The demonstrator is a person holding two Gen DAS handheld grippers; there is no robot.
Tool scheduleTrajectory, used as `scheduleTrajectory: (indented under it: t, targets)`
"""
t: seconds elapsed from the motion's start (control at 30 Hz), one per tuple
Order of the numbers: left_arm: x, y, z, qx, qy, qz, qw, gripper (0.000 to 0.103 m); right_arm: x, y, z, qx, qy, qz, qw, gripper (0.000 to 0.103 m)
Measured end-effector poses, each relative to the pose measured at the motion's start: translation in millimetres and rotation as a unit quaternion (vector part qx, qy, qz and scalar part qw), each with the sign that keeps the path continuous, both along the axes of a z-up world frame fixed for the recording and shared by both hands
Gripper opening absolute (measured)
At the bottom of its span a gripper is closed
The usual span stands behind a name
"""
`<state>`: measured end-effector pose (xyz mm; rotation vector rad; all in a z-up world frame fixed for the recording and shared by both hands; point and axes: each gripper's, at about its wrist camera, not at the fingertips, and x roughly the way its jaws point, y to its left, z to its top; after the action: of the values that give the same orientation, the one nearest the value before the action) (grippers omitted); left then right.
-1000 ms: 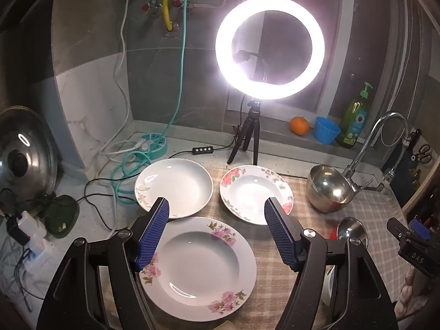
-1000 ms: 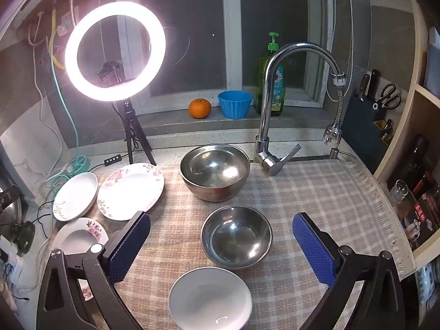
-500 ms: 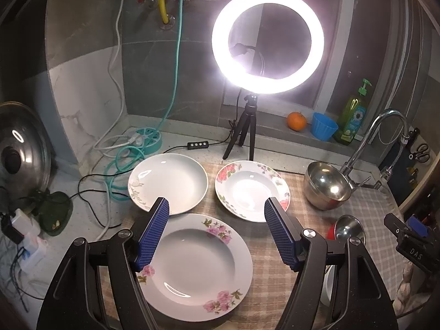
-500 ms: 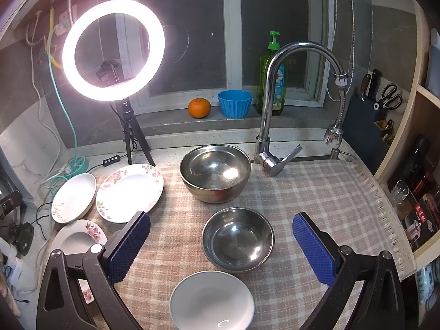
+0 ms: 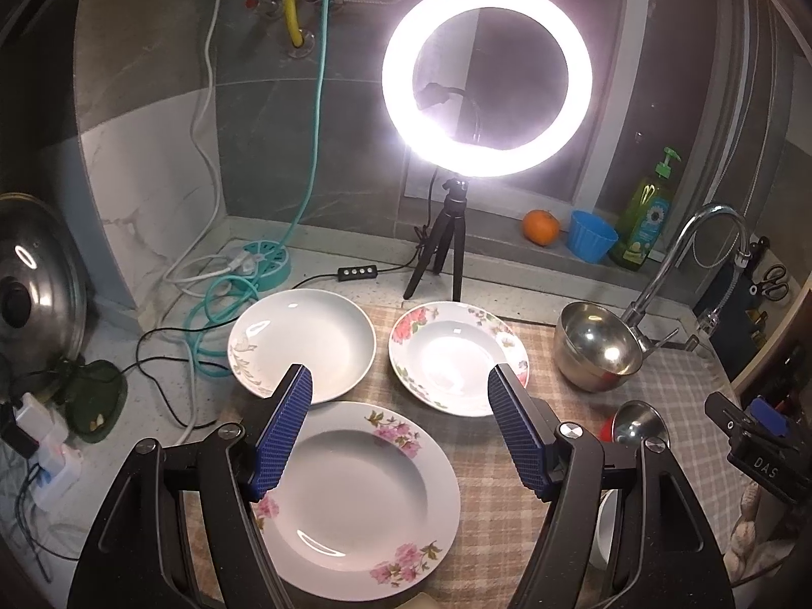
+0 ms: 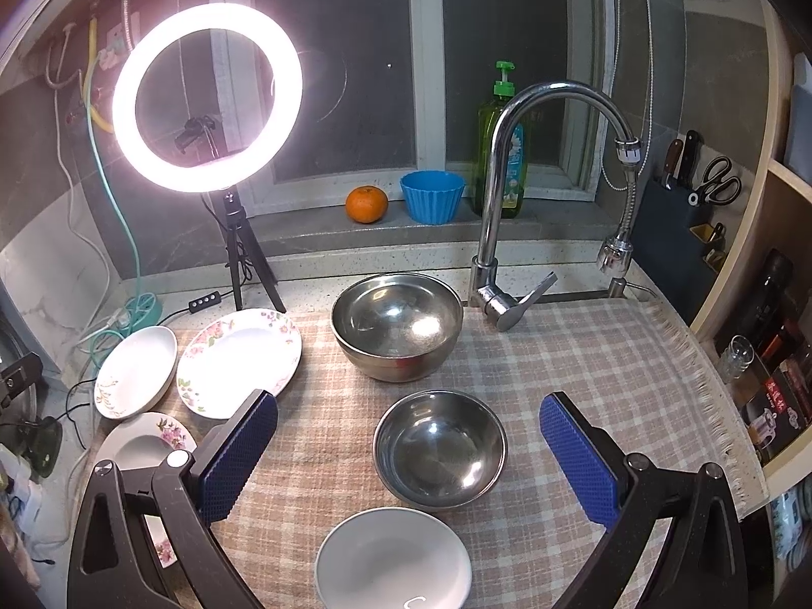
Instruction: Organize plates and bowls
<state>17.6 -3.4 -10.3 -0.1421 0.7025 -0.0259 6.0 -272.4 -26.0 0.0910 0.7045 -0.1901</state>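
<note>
Near plate: I see it right under my left gripper, pink flowers on the rim, lying flat on the checked cloth.
Left gripper: jaws spread wide, nothing between the blue pads, hovering above that plate.
White plate: behind it to the left, partly off the cloth edge.
Floral plate: just beside the white one, on the cloth.
Right gripper: jaws released and wide too, I'm over the small steel bowl.
White bowl: nearest me, just in front of the small steel one.
Big steel bowl: farther back, near the tap.
Ring light: glaring on its tripod behind the plates.
Sill: orange, blue cup, soap bottle.
</note>
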Motion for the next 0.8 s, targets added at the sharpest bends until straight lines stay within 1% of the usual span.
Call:
scheduleTrajectory:
  t: [0.8]
  targets:
    - [4.1,-5.4,1.2,-0.001,0.003,-0.012,0.9999,0.072,1.5,-1.8,3.3,-0.002,-0.004,-0.005,1.0,0.102]
